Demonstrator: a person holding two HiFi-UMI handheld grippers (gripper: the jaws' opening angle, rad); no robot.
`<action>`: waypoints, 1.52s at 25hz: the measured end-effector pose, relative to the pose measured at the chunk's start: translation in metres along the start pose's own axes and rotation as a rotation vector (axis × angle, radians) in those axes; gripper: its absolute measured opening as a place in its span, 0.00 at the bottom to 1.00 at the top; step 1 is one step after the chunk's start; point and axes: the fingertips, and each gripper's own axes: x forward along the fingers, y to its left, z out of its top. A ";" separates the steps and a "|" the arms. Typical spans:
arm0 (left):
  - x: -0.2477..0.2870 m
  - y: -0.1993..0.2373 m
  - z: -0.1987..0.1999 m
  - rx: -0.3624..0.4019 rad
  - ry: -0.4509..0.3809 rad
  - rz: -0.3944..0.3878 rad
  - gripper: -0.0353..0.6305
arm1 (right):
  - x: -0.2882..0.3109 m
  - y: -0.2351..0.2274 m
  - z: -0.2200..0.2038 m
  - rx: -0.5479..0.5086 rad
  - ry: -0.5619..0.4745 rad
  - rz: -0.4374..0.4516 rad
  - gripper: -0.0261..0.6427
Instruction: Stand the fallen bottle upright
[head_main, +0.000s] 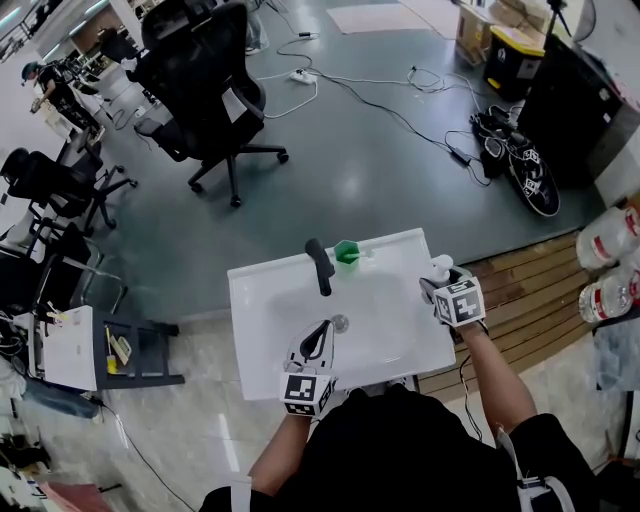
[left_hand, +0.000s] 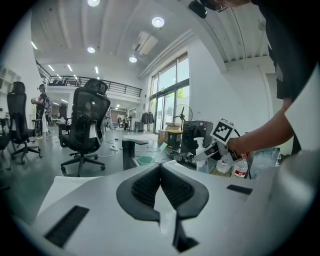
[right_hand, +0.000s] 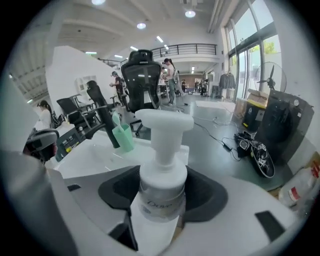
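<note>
Head view: the right gripper (head_main: 445, 278) holds the pump bottle (head_main: 439, 266) at the sink's (head_main: 260, 300) right rim; left gripper view: the left gripper (left_hand: 161, 175) is pressed together, empty; right gripper view: its pads pinch the bottle's smooth shoulder, so I judge it could slip, or topple if released tilted

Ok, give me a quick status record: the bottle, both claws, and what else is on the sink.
bottle: white pump bottle, pump head up, near upright
right claw: shut on the pump bottle, at the sink's right edge
left claw: shut, empty, over the sink's front
sink: white, with black faucet and green cup at the back
bottle base on sink: cannot tell
</note>
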 end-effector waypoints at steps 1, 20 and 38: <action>0.001 0.000 0.000 0.001 0.001 0.000 0.08 | -0.003 0.002 0.006 -0.005 -0.034 -0.004 0.45; -0.004 0.011 -0.003 0.004 0.013 0.044 0.08 | 0.021 0.013 0.027 -0.071 -0.271 -0.103 0.46; 0.008 0.020 -0.001 0.011 0.013 0.037 0.08 | 0.023 0.022 0.017 -0.074 -0.335 -0.170 0.47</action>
